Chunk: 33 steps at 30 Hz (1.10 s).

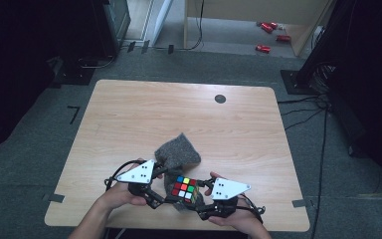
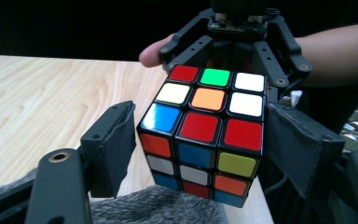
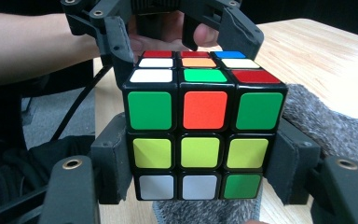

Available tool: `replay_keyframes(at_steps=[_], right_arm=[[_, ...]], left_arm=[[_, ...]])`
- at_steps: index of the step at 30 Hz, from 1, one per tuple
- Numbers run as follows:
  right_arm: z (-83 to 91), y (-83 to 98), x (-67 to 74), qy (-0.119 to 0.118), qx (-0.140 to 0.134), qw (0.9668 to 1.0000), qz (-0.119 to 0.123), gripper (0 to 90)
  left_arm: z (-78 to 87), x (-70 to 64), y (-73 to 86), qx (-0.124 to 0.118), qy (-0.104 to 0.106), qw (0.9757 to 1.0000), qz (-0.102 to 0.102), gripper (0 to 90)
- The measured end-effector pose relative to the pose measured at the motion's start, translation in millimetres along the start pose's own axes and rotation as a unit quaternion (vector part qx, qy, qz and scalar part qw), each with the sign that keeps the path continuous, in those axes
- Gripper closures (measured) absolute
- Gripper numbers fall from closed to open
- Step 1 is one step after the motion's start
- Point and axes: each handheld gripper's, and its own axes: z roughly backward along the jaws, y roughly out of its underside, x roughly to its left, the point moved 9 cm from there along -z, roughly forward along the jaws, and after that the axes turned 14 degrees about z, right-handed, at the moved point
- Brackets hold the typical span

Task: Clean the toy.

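Two grippers meet over the near edge of the wooden table (image 1: 129,114), one from each side of a scrambled puzzle cube (image 1: 183,188). The right gripper (image 3: 200,163) has its padded jaws pressed against the cube's lower two layers, left and right, holding it just above a grey fuzzy cloth (image 1: 178,152) — whether the cube's underside brushes the cloth I cannot tell. The left gripper (image 2: 200,149) reaches in from the opposite side, its jaws spread around the cube; in the left gripper view one pad stands clear of the cube with bare table showing between, while the other sits close against the cube's side — contact there cannot be judged.
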Motion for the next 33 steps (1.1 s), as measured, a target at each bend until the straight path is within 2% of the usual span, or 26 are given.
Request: replay_keyframes(at_steps=[9, 15, 18, 24, 31, 33], right_arm=[[2.4, 0.8, 0.6, -0.017, -0.003, 0.9998, -0.006, 34.4], [3.7, 0.0, 0.4, -0.021, -0.010, 0.9997, -0.010, 34.3], [2.7, -0.9, 2.1, -0.025, -0.016, 0.9995, -0.006, 33.4], [0.9, 1.6, 3.5, -0.029, -0.006, 0.9995, -0.005, 31.7], [-0.4, 4.0, 2.4, -0.035, -0.002, 0.9989, -0.030, 34.2], [-0.2, 4.3, 2.6, -0.035, -0.002, 0.9989, -0.030, 34.7]], left_arm=[[1.3, -1.9, -2.2, -0.009, 0.024, 0.9996, 0.006, 34.1], [2.0, -2.7, -3.9, -0.013, 0.031, 0.9994, 0.007, 34.6], [3.4, -3.6, -3.8, -0.010, 0.039, 0.9991, 0.015, 34.7], [5.0, -2.7, -5.4, -0.015, 0.037, 0.9991, 0.015, 34.8], [10.1, -1.2, -9.6, -0.024, 0.033, 0.9991, 0.014, 34.8], [9.7, -1.5, -9.5, -0.023, 0.033, 0.9991, 0.014, 34.8]])
